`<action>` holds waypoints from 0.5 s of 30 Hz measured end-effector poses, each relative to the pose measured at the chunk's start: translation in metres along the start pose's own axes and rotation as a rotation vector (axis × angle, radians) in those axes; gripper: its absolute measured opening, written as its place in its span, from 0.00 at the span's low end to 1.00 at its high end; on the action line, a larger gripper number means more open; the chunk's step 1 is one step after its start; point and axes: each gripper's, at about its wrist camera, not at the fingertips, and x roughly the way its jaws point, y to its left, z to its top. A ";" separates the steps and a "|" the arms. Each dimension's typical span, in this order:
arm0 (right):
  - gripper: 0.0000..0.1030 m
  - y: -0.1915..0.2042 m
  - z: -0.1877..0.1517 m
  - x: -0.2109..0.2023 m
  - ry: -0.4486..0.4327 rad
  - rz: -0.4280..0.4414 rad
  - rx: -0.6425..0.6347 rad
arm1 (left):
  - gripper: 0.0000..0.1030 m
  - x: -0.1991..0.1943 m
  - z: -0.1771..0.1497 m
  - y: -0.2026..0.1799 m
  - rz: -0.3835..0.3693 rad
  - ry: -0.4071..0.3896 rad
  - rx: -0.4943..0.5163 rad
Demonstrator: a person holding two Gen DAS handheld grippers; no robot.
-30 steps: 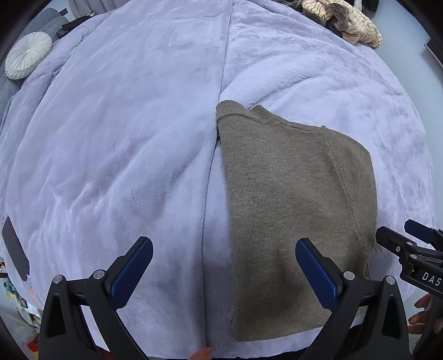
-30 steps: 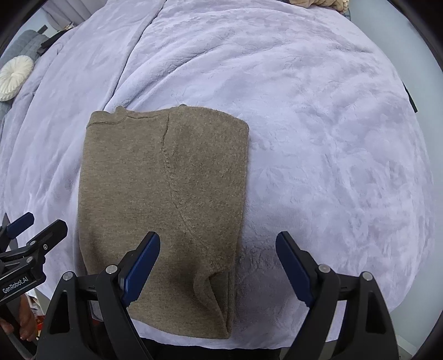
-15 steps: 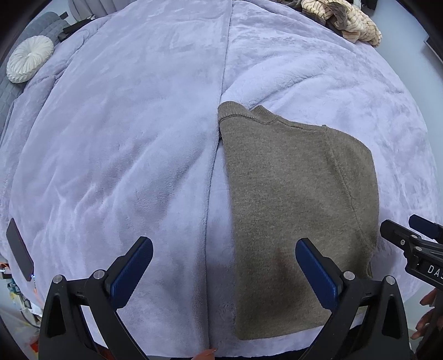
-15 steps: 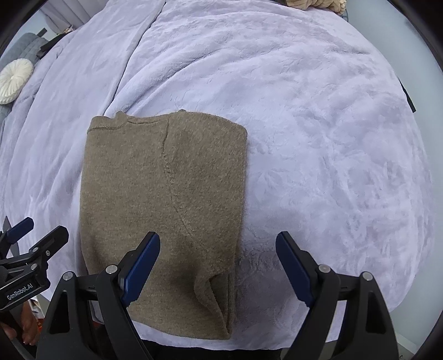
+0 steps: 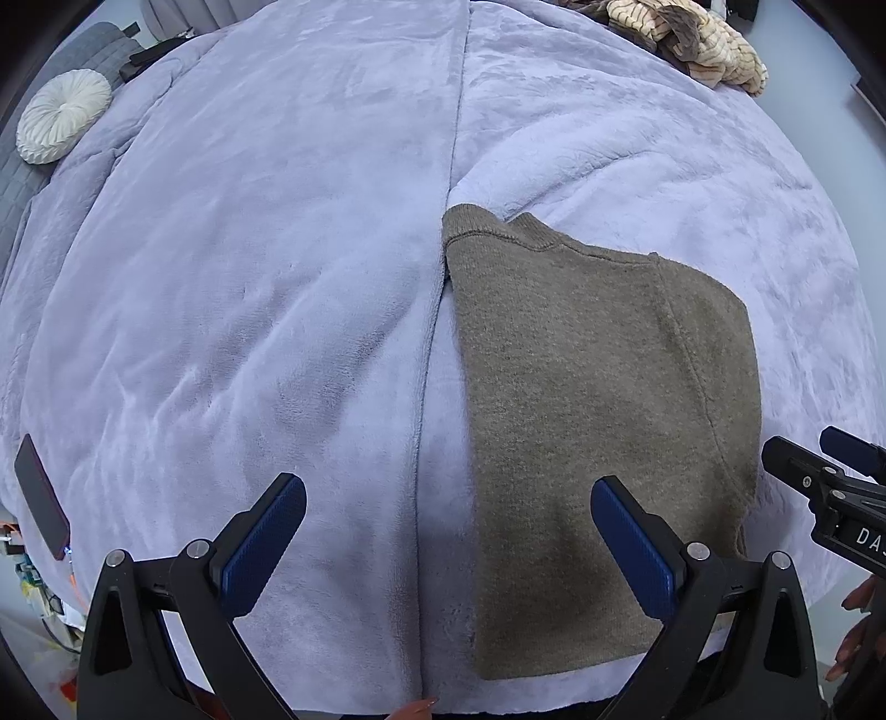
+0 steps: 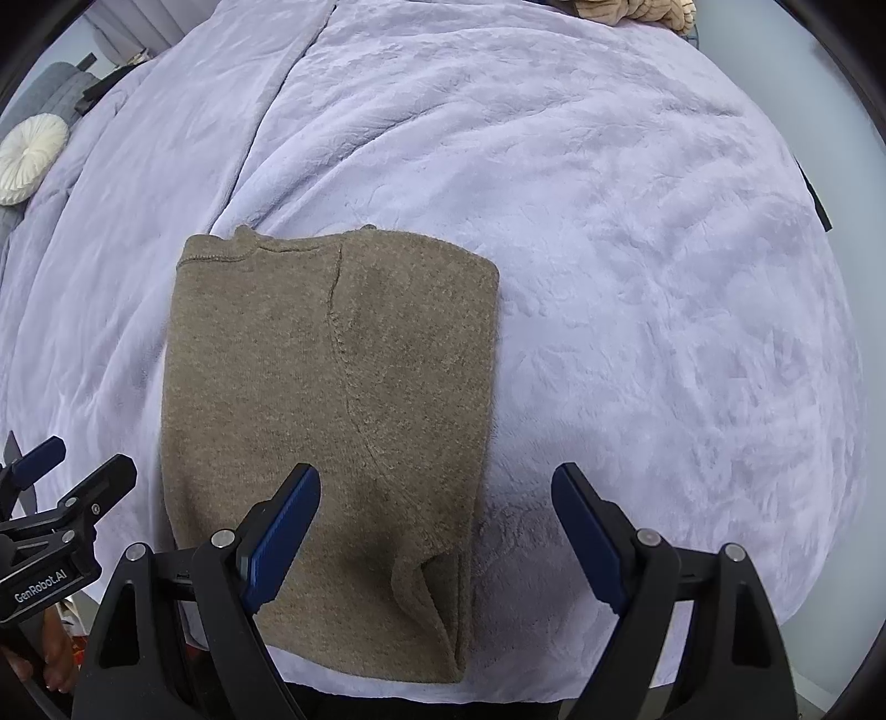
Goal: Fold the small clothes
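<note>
A small olive-brown knit garment lies folded lengthwise on the lavender blanket, near its front edge; it also shows in the right wrist view. My left gripper is open and empty above the blanket, its right finger over the garment's lower part. My right gripper is open and empty, its left finger over the garment's lower right part. Each gripper shows at the edge of the other's view: the right gripper and the left gripper.
A round white cushion lies at the far left. A beige striped cloth pile lies at the far right of the bed. A dark phone rests at the blanket's left edge. The bed's front edge is just below the grippers.
Both grippers have drifted slightly; the garment sits a little lower in the views. Nothing was taken hold of or let go.
</note>
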 end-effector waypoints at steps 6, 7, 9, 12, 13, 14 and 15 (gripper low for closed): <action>0.85 0.001 0.001 0.000 -0.001 0.000 0.000 | 1.00 -0.001 0.000 -0.001 0.006 0.001 -0.001; 0.85 0.001 0.000 0.000 -0.002 0.001 0.001 | 1.00 -0.001 0.000 -0.002 0.007 0.001 -0.003; 0.85 0.002 0.000 0.001 -0.001 0.001 0.000 | 1.00 -0.001 -0.001 -0.002 0.009 0.000 -0.003; 0.85 0.001 0.000 0.001 -0.002 0.000 0.000 | 1.00 -0.001 -0.002 -0.003 0.010 -0.001 -0.007; 0.85 0.001 0.000 0.001 -0.001 0.000 0.000 | 1.00 -0.001 -0.002 -0.003 0.010 -0.001 -0.007; 0.85 0.001 0.000 0.001 -0.001 0.000 0.000 | 1.00 -0.001 -0.002 -0.003 0.011 -0.002 -0.007; 0.85 0.001 0.000 0.001 -0.001 0.000 0.001 | 1.00 -0.001 -0.002 -0.003 0.012 -0.002 -0.006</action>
